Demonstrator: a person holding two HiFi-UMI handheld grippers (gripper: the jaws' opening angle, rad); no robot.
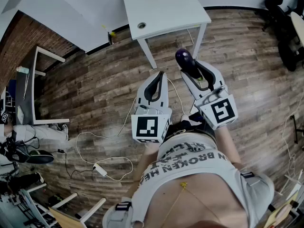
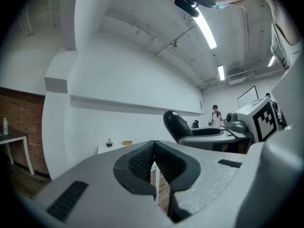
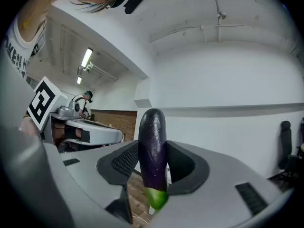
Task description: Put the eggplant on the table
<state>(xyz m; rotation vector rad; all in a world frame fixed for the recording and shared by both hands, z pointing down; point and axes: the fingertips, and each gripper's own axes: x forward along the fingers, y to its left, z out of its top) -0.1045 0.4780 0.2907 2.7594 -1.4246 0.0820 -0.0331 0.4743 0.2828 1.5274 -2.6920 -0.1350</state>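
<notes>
Right gripper view: right gripper (image 3: 153, 160) fingers clamp upright eggplant (image 3: 152, 132); left gripper (image 2: 153, 148) fingers closed, empty.

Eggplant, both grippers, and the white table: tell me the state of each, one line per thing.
eggplant: clamped upright between the right gripper's jaws, green end down.
right gripper: shut on the eggplant.
left gripper: jaws together, nothing between them.
white table: standing ahead, eggplant not yet on it.

Head view: steeply down from above onto left gripper (image 1: 160, 75), right gripper (image 1: 189, 66), floor (image 1: 95, 89) and table (image 1: 161, 8); gripper views: level, close along own jaws toward the wall (image 2: 133, 80), each catching the other gripper.
</notes>
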